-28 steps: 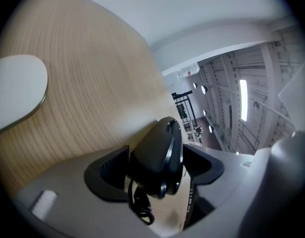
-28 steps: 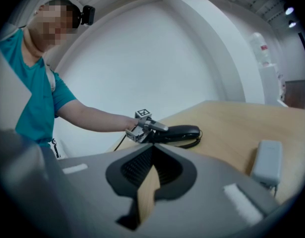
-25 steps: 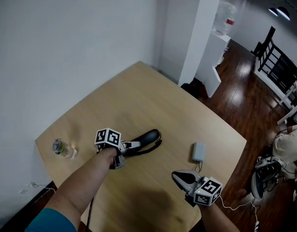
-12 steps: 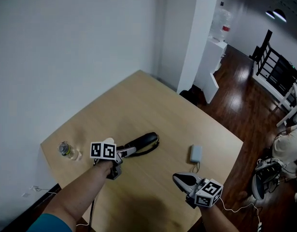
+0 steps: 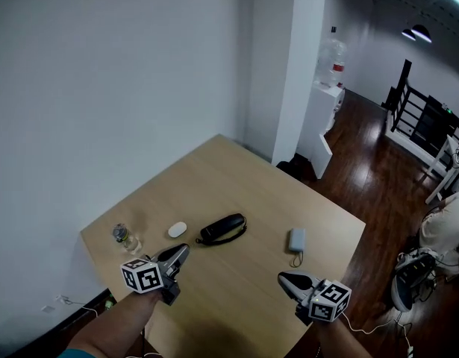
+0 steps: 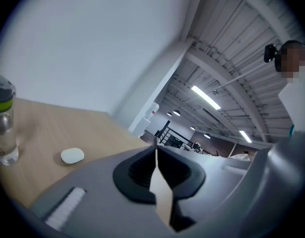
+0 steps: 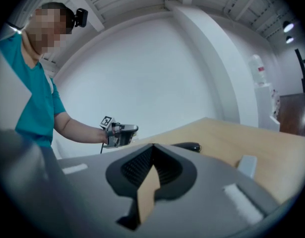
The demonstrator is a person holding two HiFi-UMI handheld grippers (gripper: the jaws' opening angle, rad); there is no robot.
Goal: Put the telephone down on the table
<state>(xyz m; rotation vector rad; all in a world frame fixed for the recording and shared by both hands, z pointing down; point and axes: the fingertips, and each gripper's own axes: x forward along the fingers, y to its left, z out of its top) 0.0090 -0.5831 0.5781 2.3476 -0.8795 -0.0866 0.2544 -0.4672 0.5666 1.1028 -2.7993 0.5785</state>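
Observation:
The black telephone handset (image 5: pixel 222 228) lies flat on the wooden table (image 5: pixel 236 177) with nothing touching it. It also shows as a low dark shape (image 7: pixel 187 146) in the right gripper view. My left gripper (image 5: pixel 184 250) hovers near the table's front left, well short of the telephone. Its jaws have just been closing and now meet with nothing between them (image 6: pixel 155 148). My right gripper (image 5: pixel 283 277) hangs over the front right edge, shut and empty (image 7: pixel 153 146).
A small water bottle (image 5: pixel 125 237) stands at the table's left corner, and a white puck (image 5: pixel 177 230) lies between it and the telephone. A grey box (image 5: pixel 296 239) with a cable sits to the right. Past the table's far edge are a white wall and a pillar.
My left gripper has let go of the telephone, pulled back toward me and risen, its jaws now shut. The handset stays on the table. The right gripper rose a little.

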